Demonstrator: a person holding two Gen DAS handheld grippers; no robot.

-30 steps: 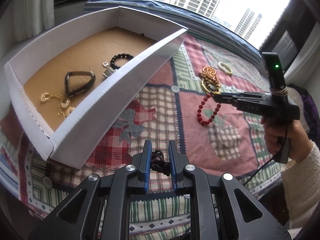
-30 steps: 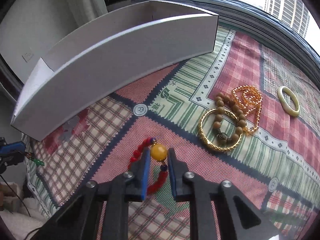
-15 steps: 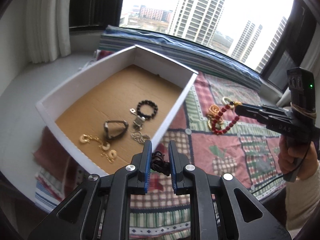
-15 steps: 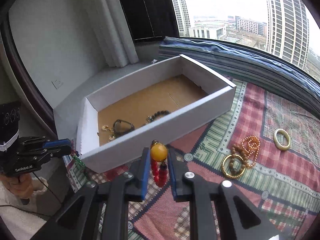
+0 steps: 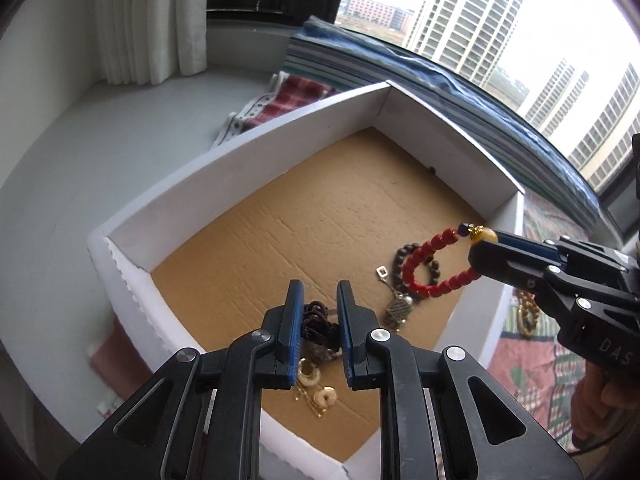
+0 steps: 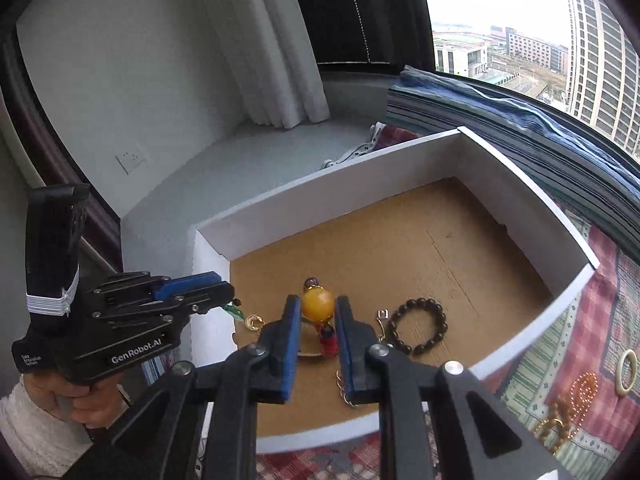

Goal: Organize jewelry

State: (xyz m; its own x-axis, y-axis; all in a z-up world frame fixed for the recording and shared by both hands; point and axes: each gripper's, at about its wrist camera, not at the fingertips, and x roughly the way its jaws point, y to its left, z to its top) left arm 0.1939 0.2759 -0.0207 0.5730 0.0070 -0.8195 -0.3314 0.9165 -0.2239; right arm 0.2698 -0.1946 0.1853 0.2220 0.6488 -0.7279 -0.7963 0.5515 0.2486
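A white box (image 5: 240, 160) with a brown cardboard floor holds jewelry. My left gripper (image 5: 318, 316) is shut on a dark braided cord bracelet (image 5: 314, 320), above the box's near end. My right gripper (image 6: 317, 316) is shut on a red bead bracelet (image 5: 430, 264) by its amber bead (image 6: 318, 303); the loop hangs over the box's right side. The right gripper shows in the left wrist view (image 5: 476, 244). The left gripper shows in the right wrist view (image 6: 230, 294). A dark bead bracelet (image 6: 418, 330) lies on the box floor.
In the box lie gold pieces with white discs (image 5: 316, 388), a small metal charm (image 5: 400, 308) and a gold ring (image 6: 254, 322). On the patchwork cloth (image 6: 600, 280) right of the box lie a pale bangle (image 6: 626, 372) and gold and wooden beads (image 6: 568, 412). A curtain (image 6: 272, 40) hangs behind.
Both grippers have risen from the cloth and moved over the box, each carrying its bracelet. The red bracelet left the cloth and now hangs above the box floor.
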